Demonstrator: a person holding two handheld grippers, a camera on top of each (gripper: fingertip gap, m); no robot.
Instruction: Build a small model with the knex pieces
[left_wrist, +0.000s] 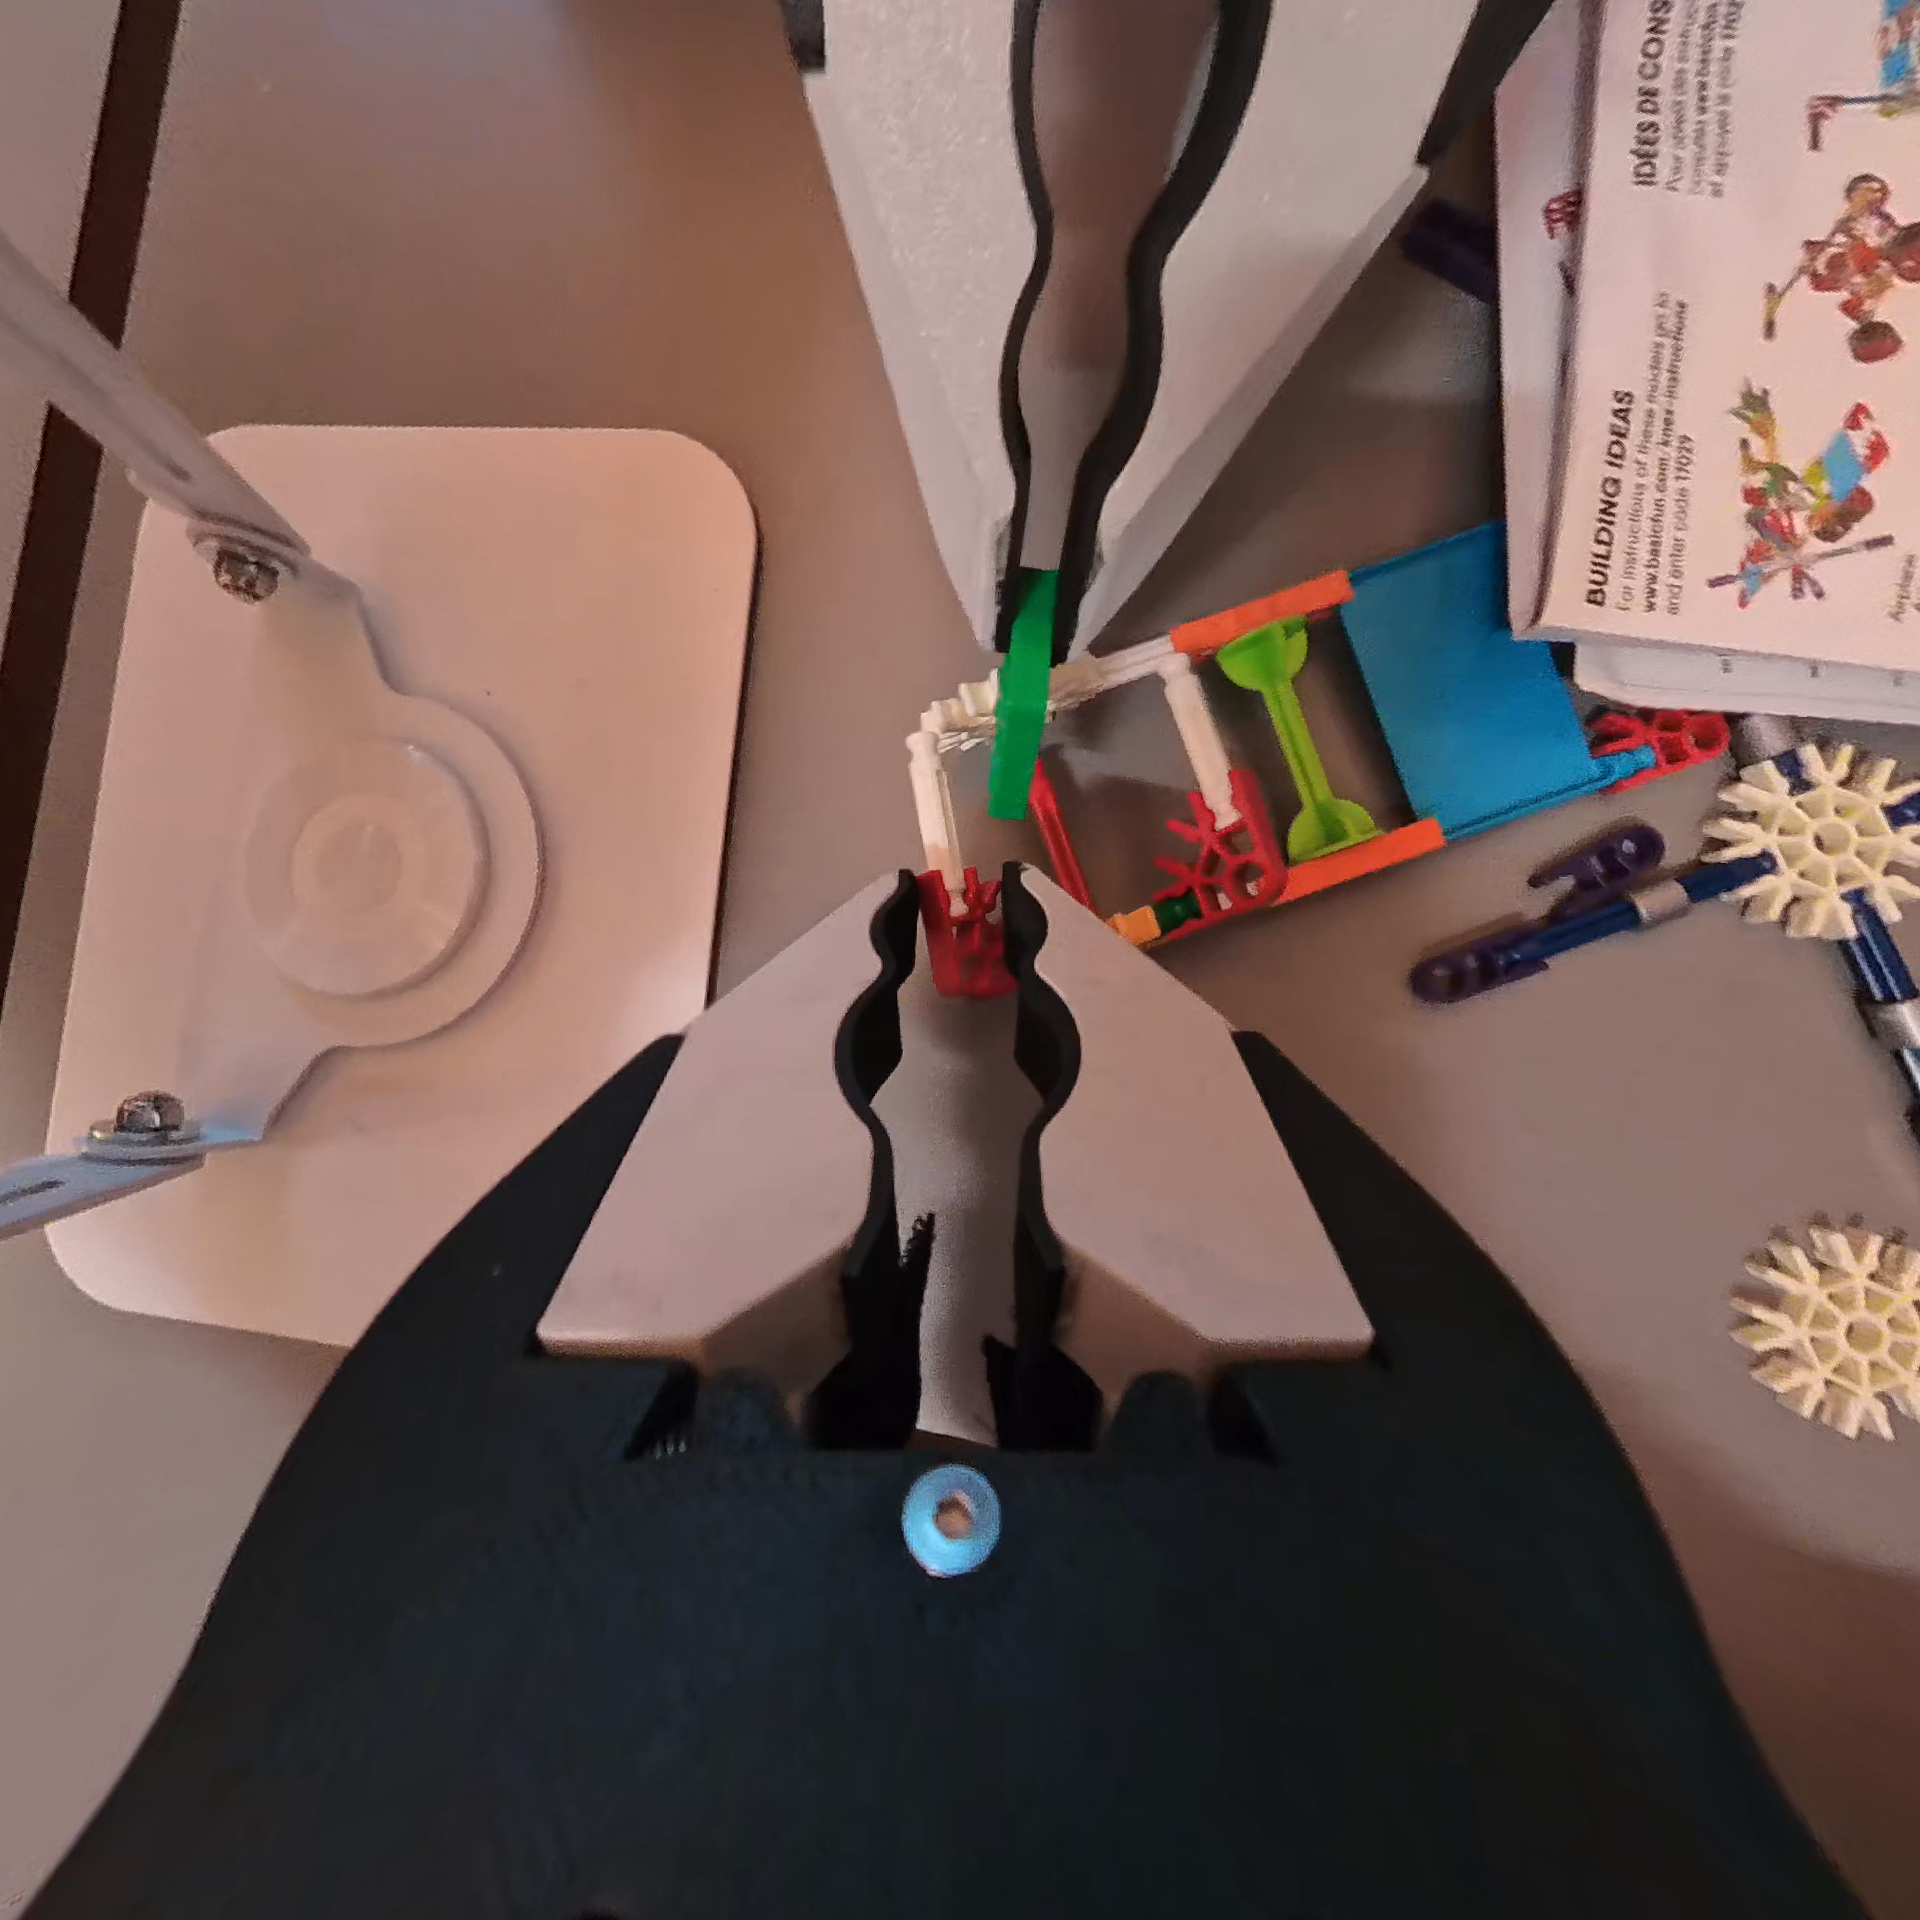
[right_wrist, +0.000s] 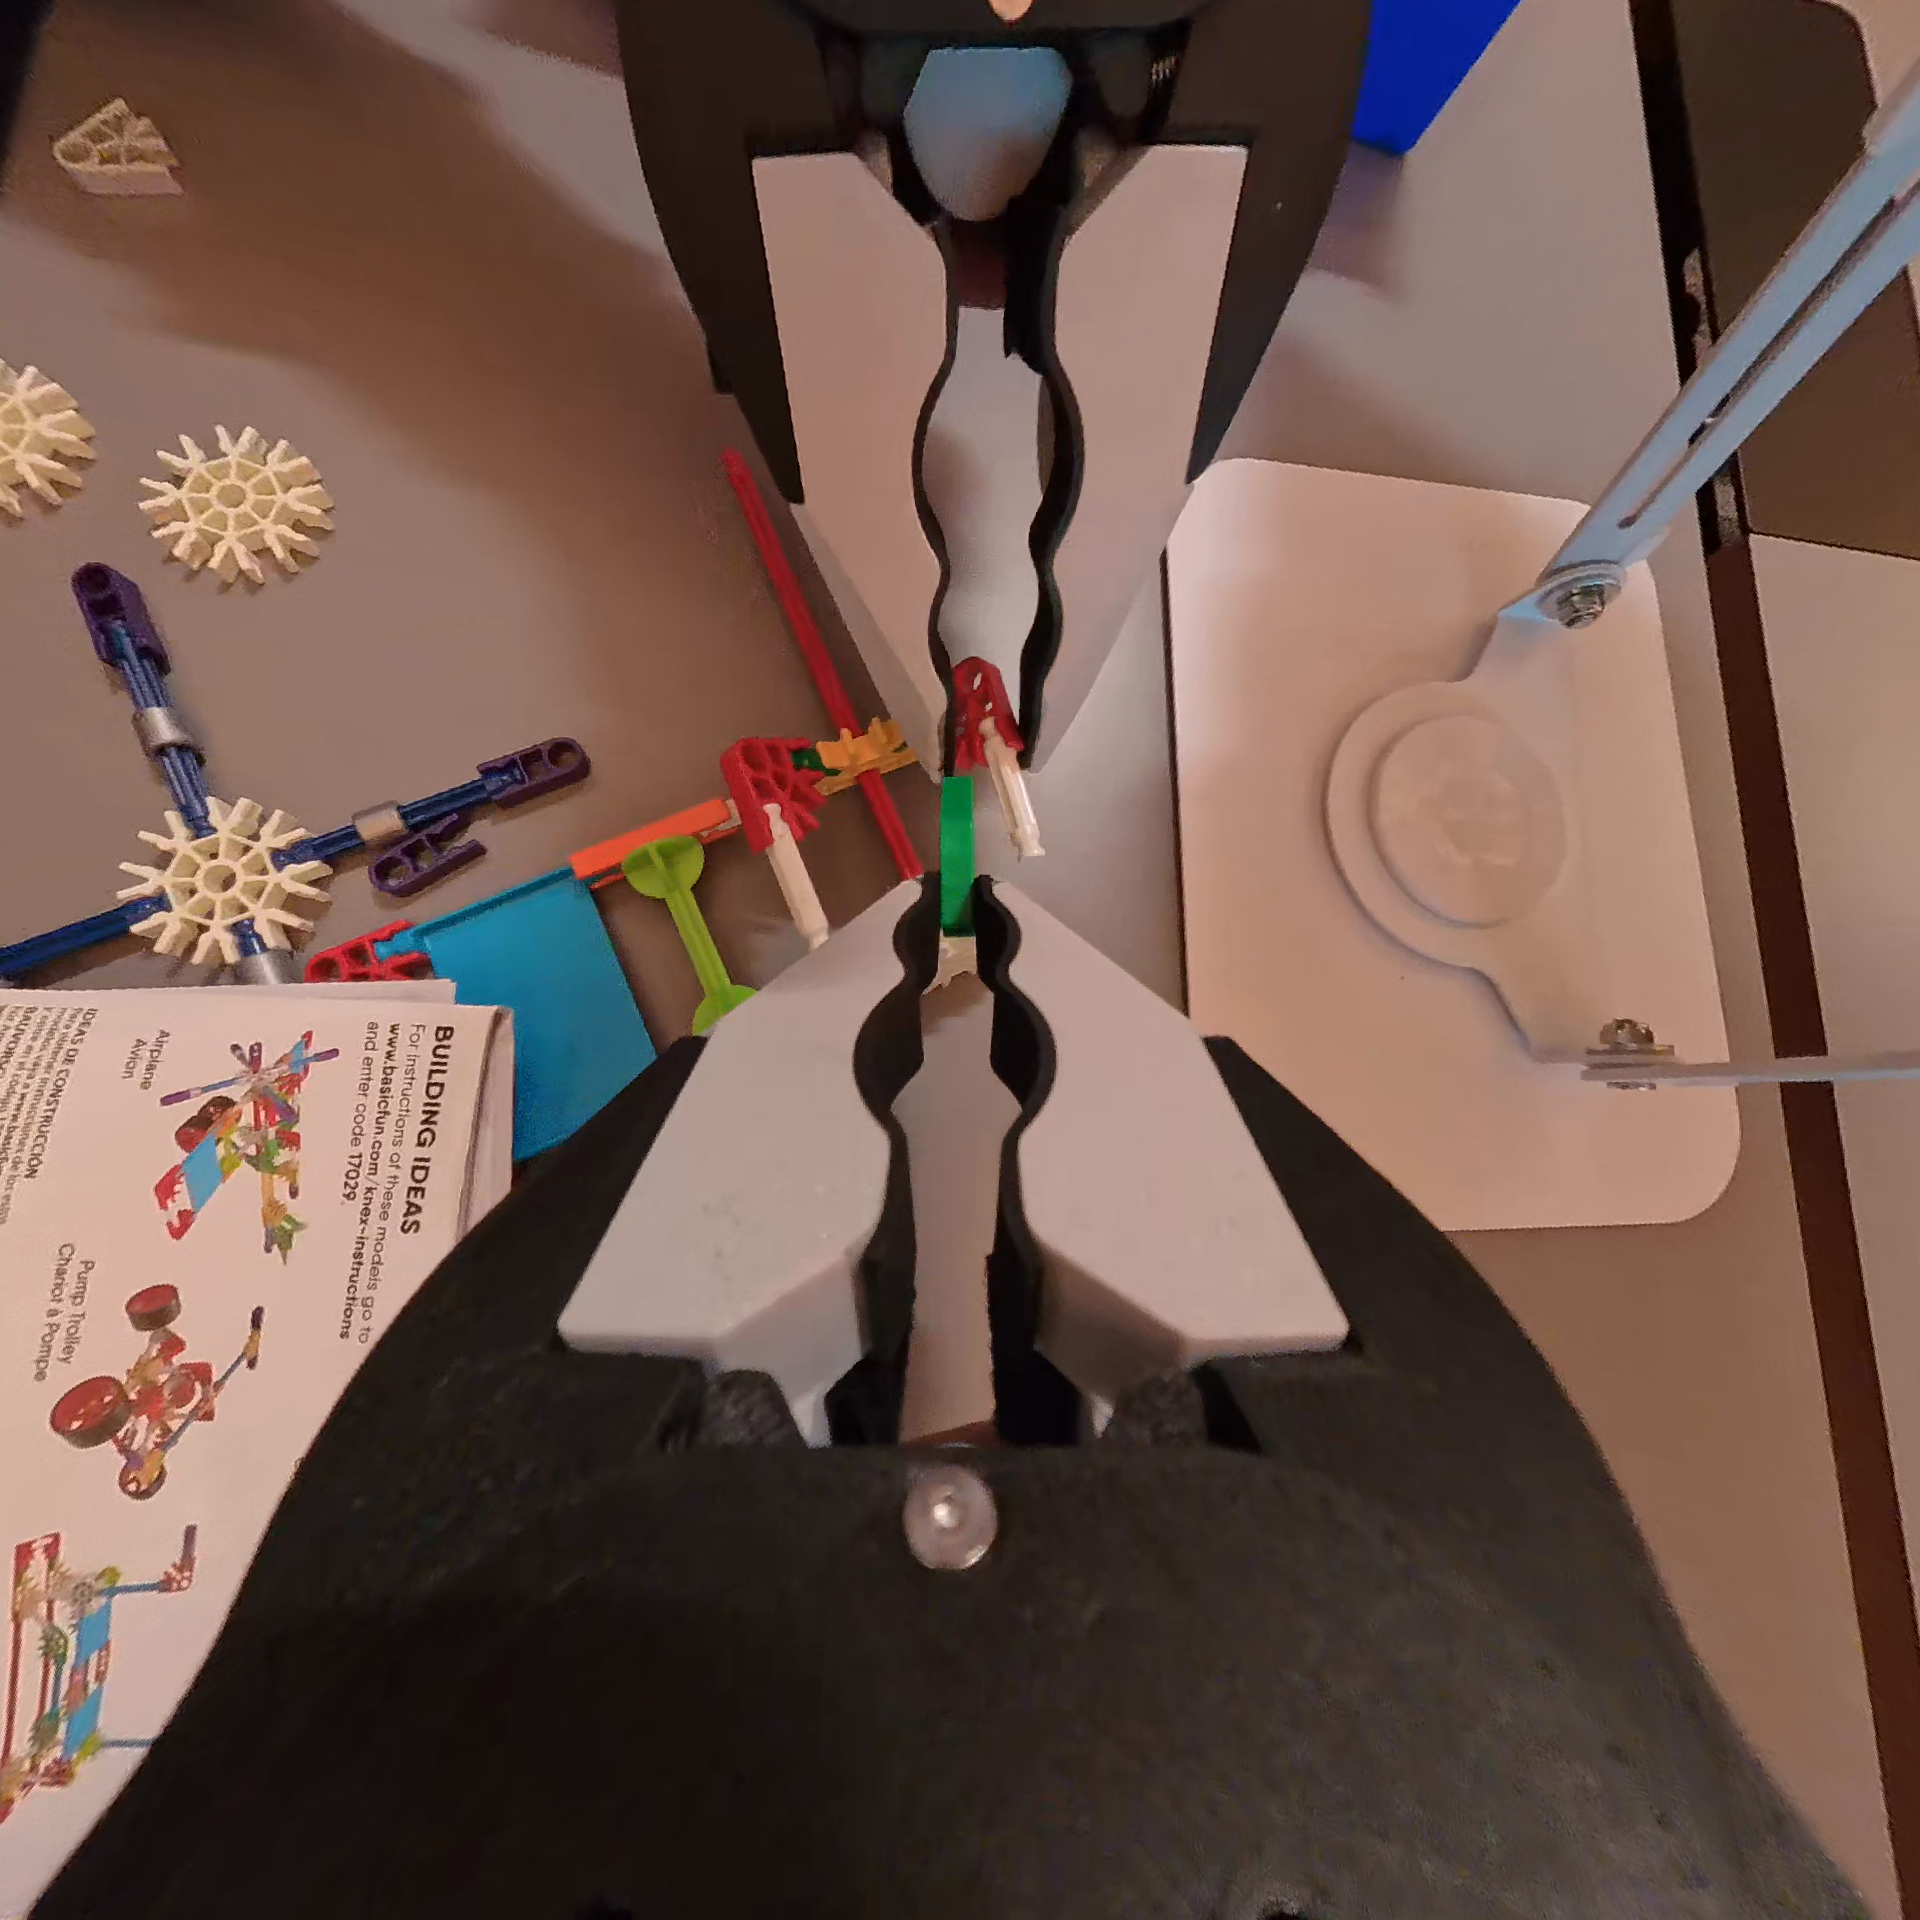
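A small toy frame of plastic rods and connectors (left_wrist: 1236, 769) lies on the table, with white rods, orange bars, a lime-green spool and a blue panel (left_wrist: 1465, 686). My left gripper (left_wrist: 961, 894) is shut on a red corner connector (left_wrist: 968, 940) at the frame's near end; it also shows in the right wrist view (right_wrist: 982, 701). My right gripper (right_wrist: 951, 899) is shut on a flat green piece (right_wrist: 956, 847) that stands on edge over a white connector. In the left wrist view the right gripper (left_wrist: 1039, 613) comes in from the top, and the green piece (left_wrist: 1020, 707) hangs from its tips.
A white base plate (left_wrist: 416, 873) with a metal bracket sits to the left. An instruction booklet (left_wrist: 1714, 343) lies at the right, over the blue panel's edge. White snowflake connectors (left_wrist: 1829, 842), blue rods and purple clips (left_wrist: 1538, 925) lie loose at the right. A long red rod (right_wrist: 821, 665) lies by the frame. The tips of one gripper are about 4 centimeters away from the tips of the other.
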